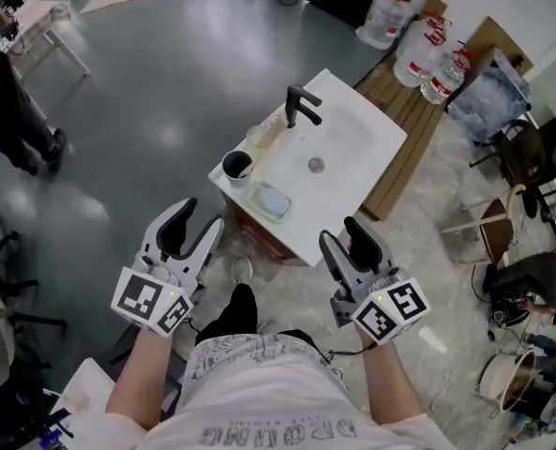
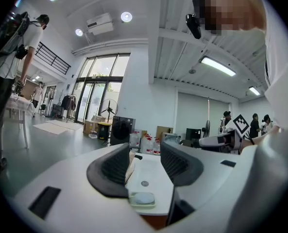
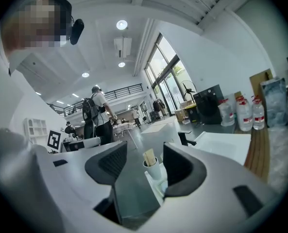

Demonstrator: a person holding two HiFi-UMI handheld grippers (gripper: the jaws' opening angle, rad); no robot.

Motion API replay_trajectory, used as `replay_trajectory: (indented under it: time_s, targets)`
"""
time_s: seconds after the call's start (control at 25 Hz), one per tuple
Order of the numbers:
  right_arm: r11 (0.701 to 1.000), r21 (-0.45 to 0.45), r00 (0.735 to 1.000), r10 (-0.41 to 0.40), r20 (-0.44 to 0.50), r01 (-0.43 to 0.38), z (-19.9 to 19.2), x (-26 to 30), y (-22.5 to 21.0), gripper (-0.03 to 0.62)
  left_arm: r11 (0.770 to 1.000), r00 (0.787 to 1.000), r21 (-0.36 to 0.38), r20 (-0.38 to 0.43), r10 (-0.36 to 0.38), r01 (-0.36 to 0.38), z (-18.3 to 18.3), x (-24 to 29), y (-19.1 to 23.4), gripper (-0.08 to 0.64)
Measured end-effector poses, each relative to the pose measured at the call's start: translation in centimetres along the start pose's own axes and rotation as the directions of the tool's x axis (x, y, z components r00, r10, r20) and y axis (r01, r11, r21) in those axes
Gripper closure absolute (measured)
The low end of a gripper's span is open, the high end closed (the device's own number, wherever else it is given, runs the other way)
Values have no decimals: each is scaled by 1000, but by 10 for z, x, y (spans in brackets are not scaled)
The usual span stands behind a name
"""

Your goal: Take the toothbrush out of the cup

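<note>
The left gripper (image 1: 201,216) and right gripper (image 1: 343,233) hang well back from the sink (image 1: 353,129), both open and empty, probably ready to reach the toothbrush (image 3: 149,156) in the cup (image 1: 237,166).

Bright, even indoor light; heavy fisheye warp in both gripper views.
Lit from round ceiling lamps (image 2: 126,17) + strip light (image 2: 219,66) overhead, w/ daylight thru tall windows (image 2: 97,89). Pale glare smeared over glossy grey floor (image 1: 81,206) in head view; near blown out on white sink top (image 1: 353,134). Only faint, soft-edged shadows. Bent hard toward edges in gripper views, black vignette at corners. Soft on near jaws and on cup (image 3: 154,170); sharper in bkgd. Low detail far off.
</note>
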State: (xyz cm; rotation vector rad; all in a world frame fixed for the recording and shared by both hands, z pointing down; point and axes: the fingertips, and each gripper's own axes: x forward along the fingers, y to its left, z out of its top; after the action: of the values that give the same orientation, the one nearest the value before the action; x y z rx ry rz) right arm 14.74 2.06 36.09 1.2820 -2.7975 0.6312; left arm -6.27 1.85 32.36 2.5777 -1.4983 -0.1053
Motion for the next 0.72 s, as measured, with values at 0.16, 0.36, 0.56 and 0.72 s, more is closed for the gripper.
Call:
replay_trajectory:
  time_s: [0.16,0.36,0.56,0.72]
  targets:
    - [1000,8,1000,3,-25,-3,-2,25,1,347,1000,1000,-6,-12,6,-7,0,7,22,350]
    - [1000,4,999,-13,-49,13,13,63,-6,347,1000,1000,-25,-26,9,-10,4,28,58,348]
    - [1000,-10,998,-29,-63,28,29,102,-14,347,999,1000,-54,-20,2,-3,7,47,91,348]
    - [999,-15,997,-35,-73,34,35,134,-14,347,999,999,-43,-27,-18,17,9,60,114,348]
